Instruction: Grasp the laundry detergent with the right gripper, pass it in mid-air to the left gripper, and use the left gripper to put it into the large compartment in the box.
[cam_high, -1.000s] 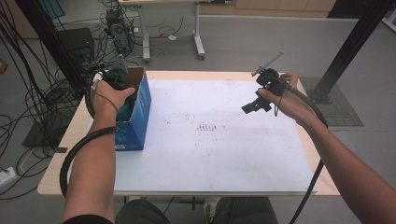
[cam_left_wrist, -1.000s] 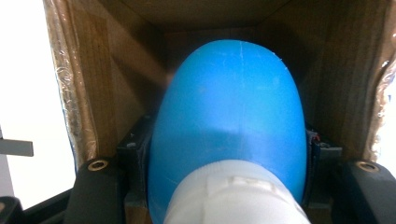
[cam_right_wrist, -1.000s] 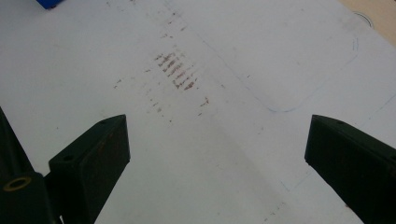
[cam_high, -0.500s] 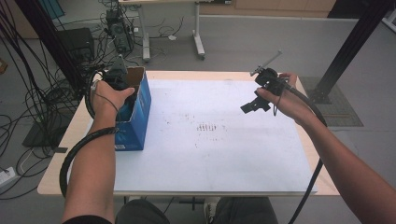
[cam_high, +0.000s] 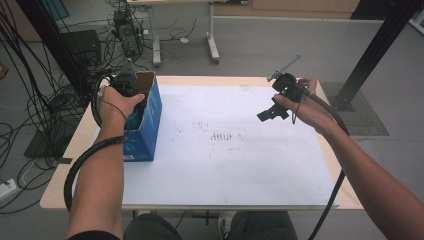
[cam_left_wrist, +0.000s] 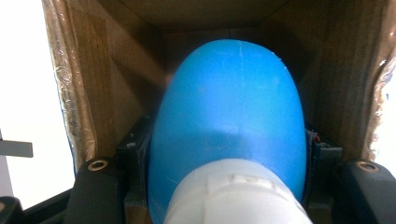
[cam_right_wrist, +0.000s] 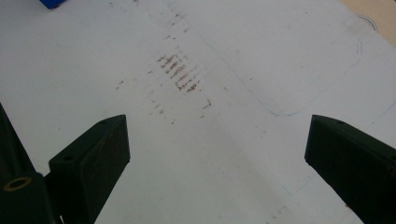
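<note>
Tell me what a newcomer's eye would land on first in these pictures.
First, the blue box standing open at the left edge of the table, with the left gripper reaching down into it. In the left gripper view, a blue bottle with a white cap sits clamped between the jaws inside the cardboard walls. The right gripper hangs open above the stained white mat, holding nothing.

Fixed high view above the person's side, facing forward and down over the whole table (cam_high: 210, 200); left gripper view, very close, looking down into the blue box (cam_high: 150, 120) at a blue bottle (cam_left_wrist: 229, 112); right gripper view, near, tilted down onto the white mat (cam_right_wrist: 224, 154), whose brown smudges (cam_right_wrist: 180, 72) the high view shares.
</note>
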